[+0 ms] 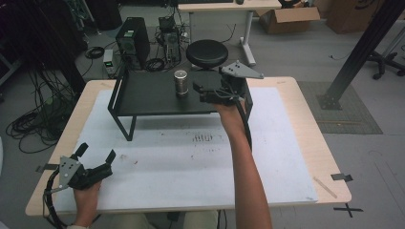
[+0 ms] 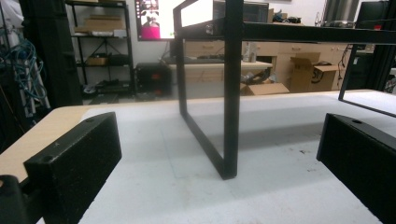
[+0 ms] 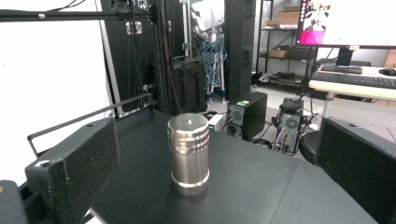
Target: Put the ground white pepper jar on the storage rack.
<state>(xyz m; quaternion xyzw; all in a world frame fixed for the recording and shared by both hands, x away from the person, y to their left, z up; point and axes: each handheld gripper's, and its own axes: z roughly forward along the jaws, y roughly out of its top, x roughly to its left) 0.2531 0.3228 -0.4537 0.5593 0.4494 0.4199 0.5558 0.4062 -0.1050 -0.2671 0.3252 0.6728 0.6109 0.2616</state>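
A silver metal cylinder (image 1: 180, 82) (image 3: 188, 154) stands upright on the top of a black metal shelf (image 1: 143, 95) (image 3: 261, 186) at the back of the table. My right gripper (image 1: 197, 92) (image 3: 219, 140) is just right of the cylinder and level with it, open, its jaws pointing at it without touching. At the table's front left corner my left gripper (image 1: 98, 152) (image 2: 219, 154) rests low over the white mat (image 1: 191, 162), open and empty. It faces the shelf's front leg (image 2: 232, 93).
Behind the table are a black round stool (image 1: 207, 53), a computer tower (image 1: 133, 40) and floor cables (image 1: 33, 124). A slanted black post (image 1: 363, 47) stands at the right. The mat's middle has faint scuff marks (image 1: 203, 138).
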